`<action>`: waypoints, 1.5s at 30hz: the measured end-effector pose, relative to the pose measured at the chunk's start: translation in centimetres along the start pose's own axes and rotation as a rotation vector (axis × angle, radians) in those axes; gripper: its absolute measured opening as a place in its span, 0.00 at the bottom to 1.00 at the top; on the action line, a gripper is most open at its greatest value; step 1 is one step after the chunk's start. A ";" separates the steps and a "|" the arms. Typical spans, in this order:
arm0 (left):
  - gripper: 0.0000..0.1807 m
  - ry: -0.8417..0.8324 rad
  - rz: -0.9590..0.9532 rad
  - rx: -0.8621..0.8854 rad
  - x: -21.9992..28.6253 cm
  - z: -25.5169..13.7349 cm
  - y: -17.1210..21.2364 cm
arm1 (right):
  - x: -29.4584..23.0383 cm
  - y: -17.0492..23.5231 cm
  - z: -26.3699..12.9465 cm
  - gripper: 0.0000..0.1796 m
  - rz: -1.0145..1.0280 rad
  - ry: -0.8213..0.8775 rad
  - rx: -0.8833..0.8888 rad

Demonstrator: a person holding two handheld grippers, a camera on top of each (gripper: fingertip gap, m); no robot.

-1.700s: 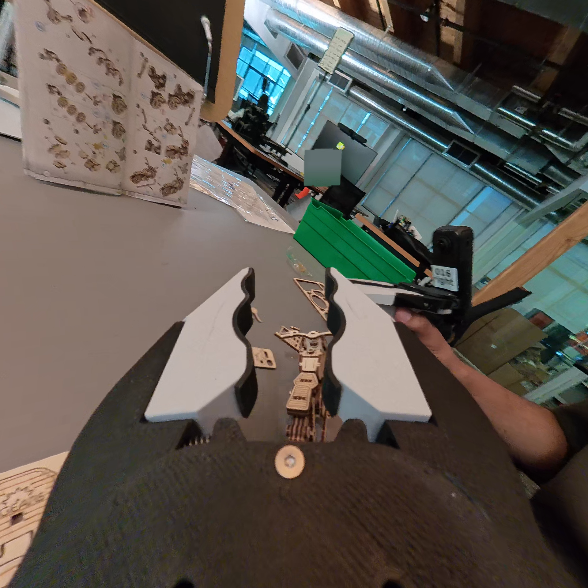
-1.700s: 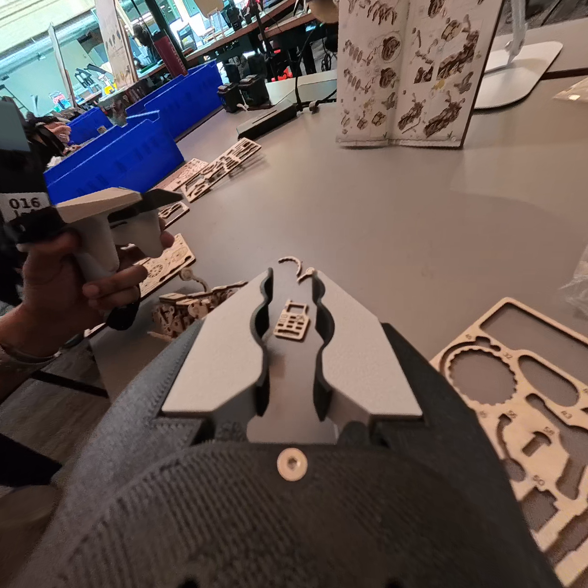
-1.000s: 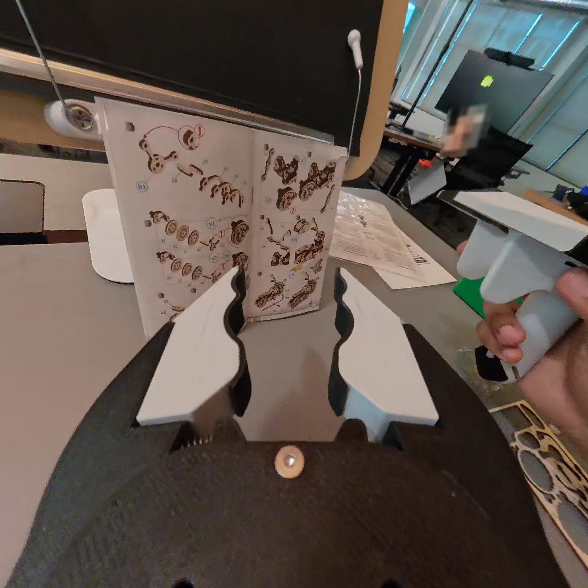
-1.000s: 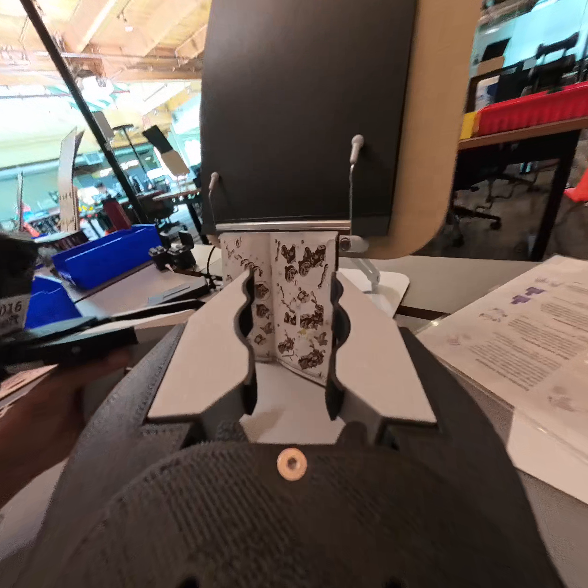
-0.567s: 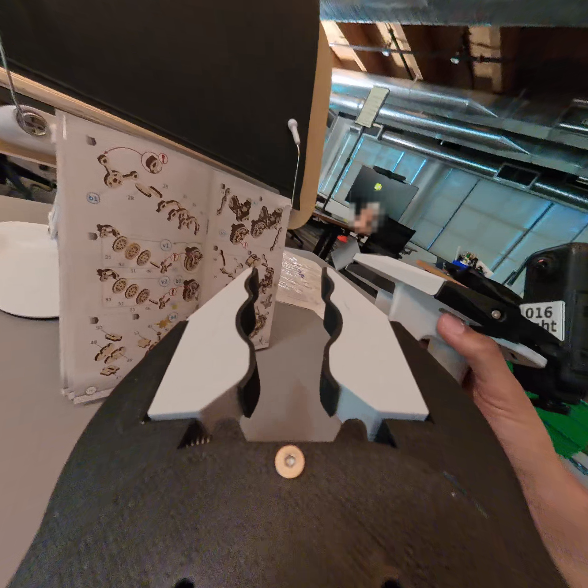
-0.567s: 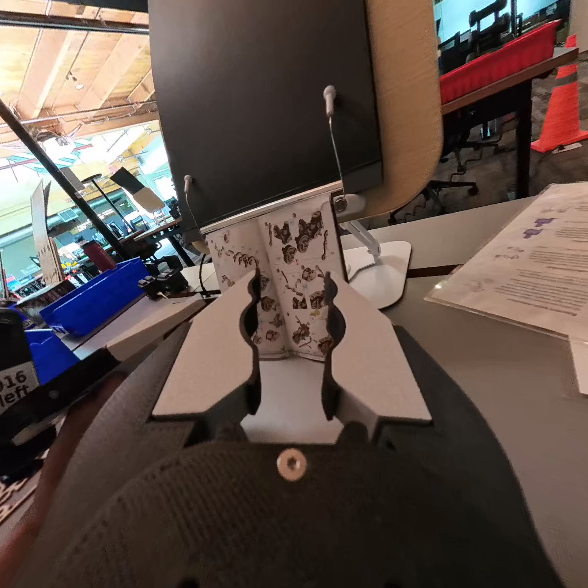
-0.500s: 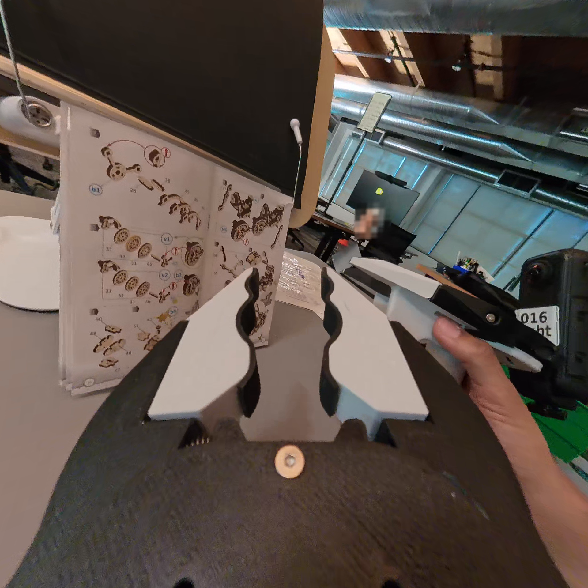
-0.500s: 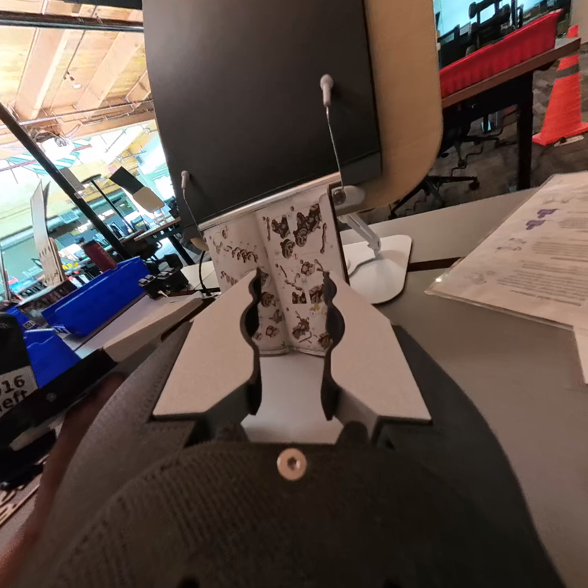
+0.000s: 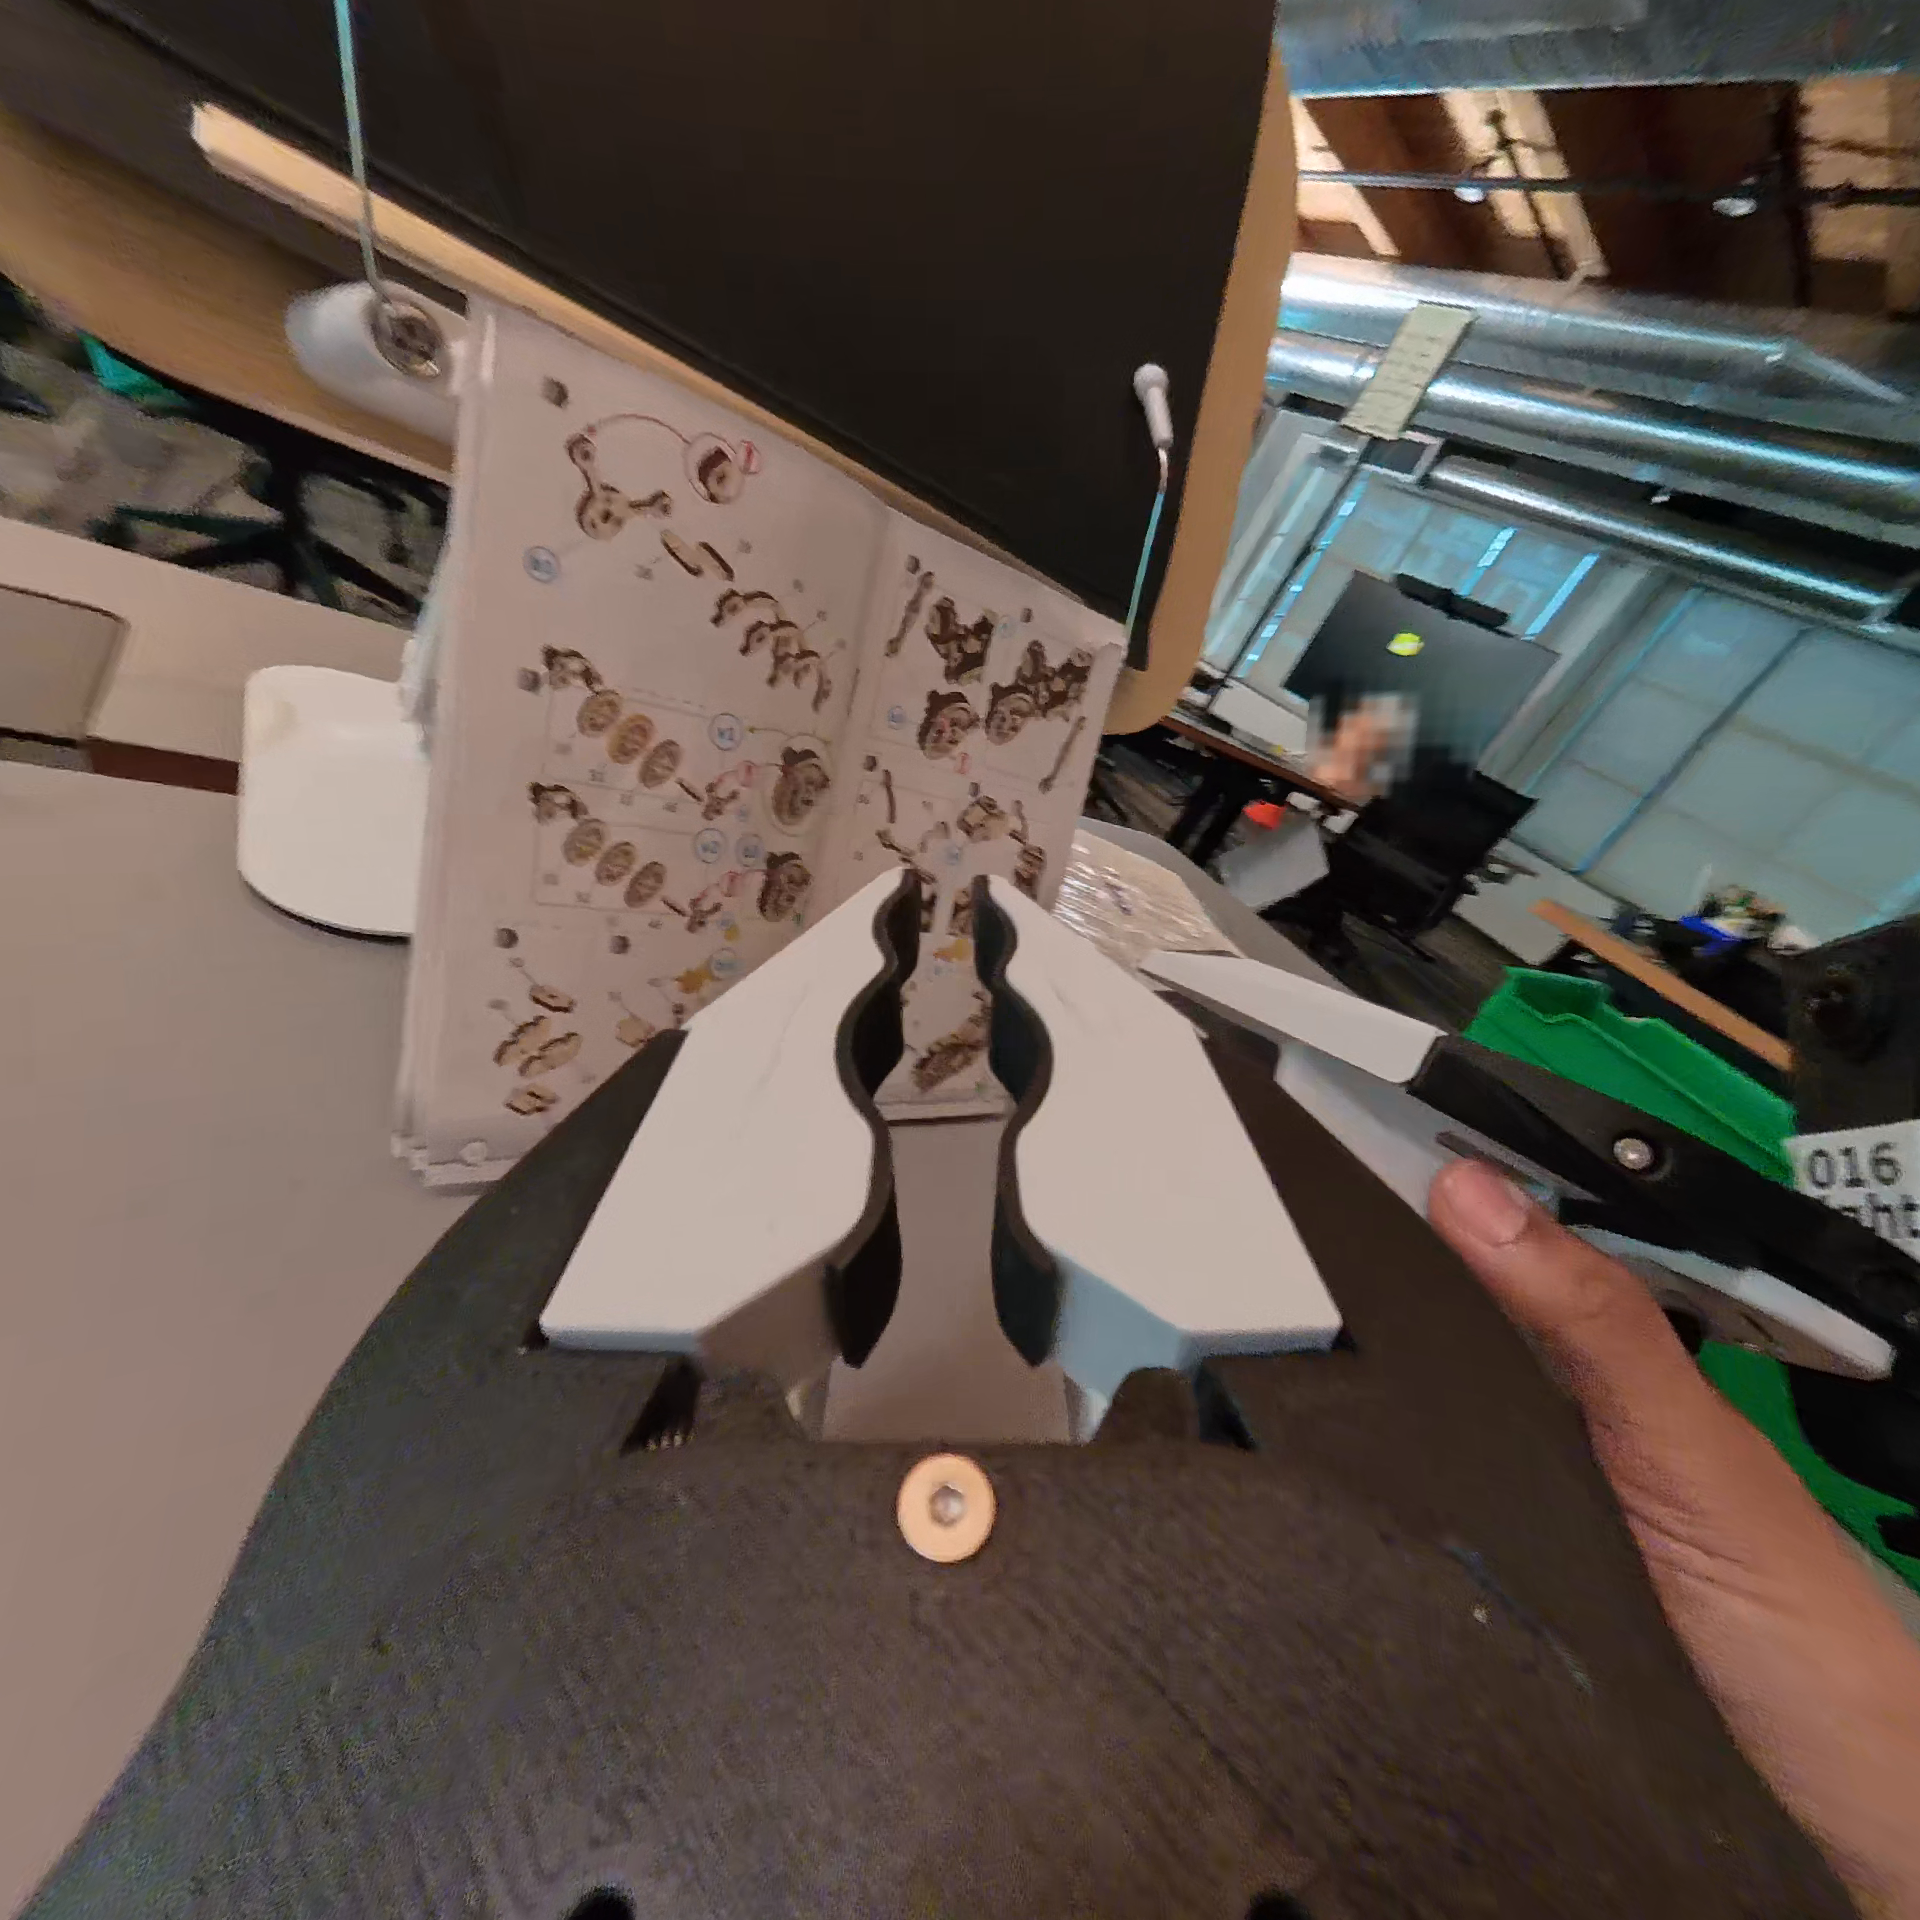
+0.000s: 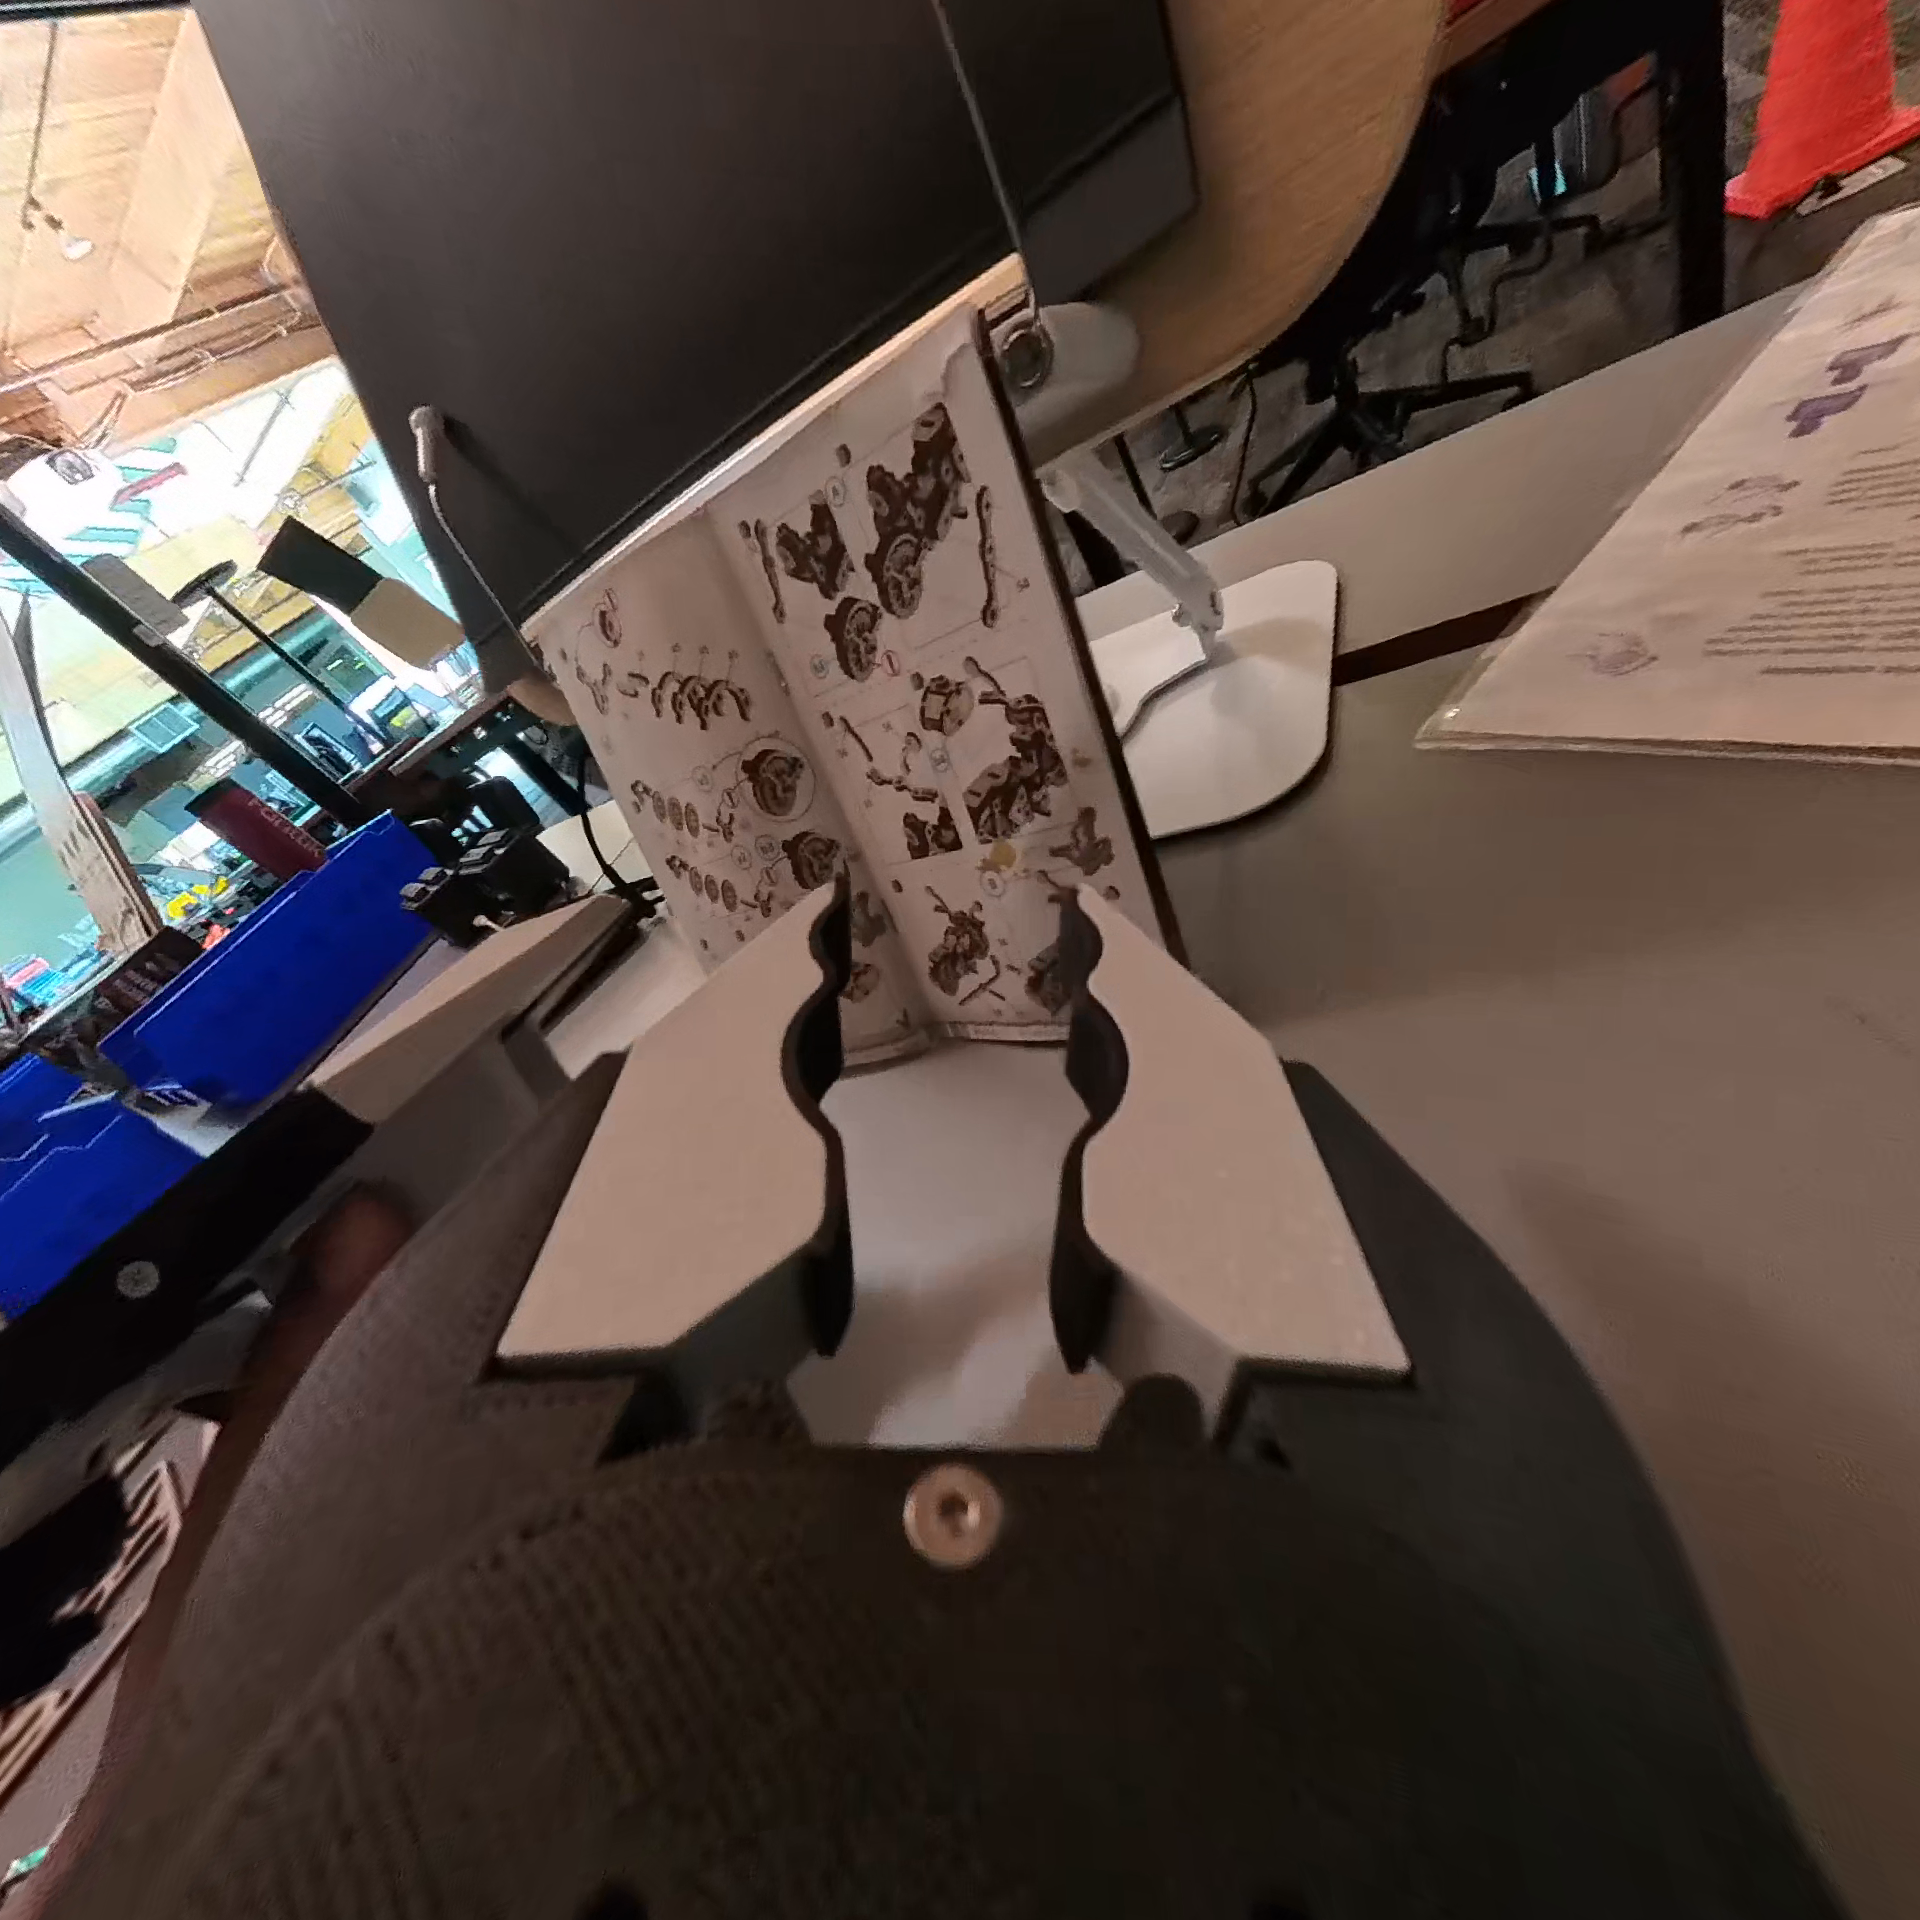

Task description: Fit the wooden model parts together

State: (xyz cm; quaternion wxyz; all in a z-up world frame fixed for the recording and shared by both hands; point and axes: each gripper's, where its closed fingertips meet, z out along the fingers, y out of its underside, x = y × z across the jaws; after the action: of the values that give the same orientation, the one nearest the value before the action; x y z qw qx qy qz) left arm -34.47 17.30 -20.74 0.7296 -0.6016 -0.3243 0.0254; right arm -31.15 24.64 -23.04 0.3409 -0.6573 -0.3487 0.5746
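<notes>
Left wrist view: left gripper (image 9: 940,902), raised above the desk (image 9: 156,1039), jaws nearly together with a narrow gap and nothing between them; it faces the instruction booklet (image 9: 748,769), standing open toward the desk's far edge beneath a dark monitor (image 9: 831,260) on a white stand base (image 9: 312,831). A hand (image 9: 1621,1403) at right holds the right gripper (image 9: 1288,1013), seen side-on. A green bin (image 9: 1621,1049) sits beyond the desk's right edge. No wooden model parts appear. Right wrist view: right gripper (image 10: 961,899), jaws apart and empty, aimed at the same booklet (image 10: 873,748); a laminated sheet (image 10: 1714,582) lies toward the desk's far right corner, blue bins (image 10: 260,977) beyond the left edge. Wooden parts are out of this frame as well, presumably below the cameras, save perhaps a blurred perforated patch at the lower left edge. Risk, as judged: with both grippers lifted toward the pages, coming back down unsighted could nudge or scatter small loose pieces, or pick the wrong one.
</notes>
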 end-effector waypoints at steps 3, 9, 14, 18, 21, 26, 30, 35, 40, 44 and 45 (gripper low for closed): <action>0.00 -0.083 0.091 0.041 -0.7 -0.2 -0.8 | 1.4 -0.7 0.4 0.24 -0.014 0.035 0.002; 0.00 -0.168 0.080 0.041 -1.9 -0.1 -0.8 | 2.1 -3.8 0.9 0.26 -0.312 0.111 0.120; 0.00 -0.187 0.062 0.044 -2.5 0.1 -0.9 | 0.3 -3.1 2.5 0.24 -0.489 -0.011 0.074; 0.00 -0.103 -0.005 -0.007 -2.1 1.0 -0.2 | -0.3 -3.1 2.4 0.24 -0.417 -0.077 0.078; 0.00 -0.062 -0.131 -0.035 -2.8 1.6 0.3 | -0.4 -2.9 2.6 0.23 -0.392 -0.093 0.066; 0.00 -0.059 -0.162 -0.035 -3.1 1.6 0.3 | 1.3 -1.6 4.3 0.29 -0.311 -0.044 -0.073; 0.00 -0.056 -0.178 -0.037 -3.2 1.6 0.4 | 2.2 -1.9 4.4 0.30 -0.209 -0.057 -0.081; 0.00 -0.047 -0.210 -0.049 -3.4 1.8 0.6 | 2.6 -2.0 4.4 0.28 -0.112 -0.097 -0.087; 0.00 -0.037 -0.209 -0.065 -3.2 2.0 0.8 | 2.0 -1.3 4.5 0.22 -0.054 -0.163 -0.133; 0.00 -0.009 -0.243 -0.091 -2.9 2.3 1.3 | 1.5 -1.3 4.3 0.17 -0.110 -0.164 -0.125; 0.00 -0.008 -0.244 -0.095 -2.9 2.3 1.3 | 1.3 -1.2 4.3 0.16 -0.127 -0.161 -0.125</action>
State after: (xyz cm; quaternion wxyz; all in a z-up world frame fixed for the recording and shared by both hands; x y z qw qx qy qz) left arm -37.46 18.45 -23.07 0.6967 -0.5915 -0.3986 -0.0766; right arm -35.40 26.63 -23.16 0.3059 -0.6057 -0.4510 0.5797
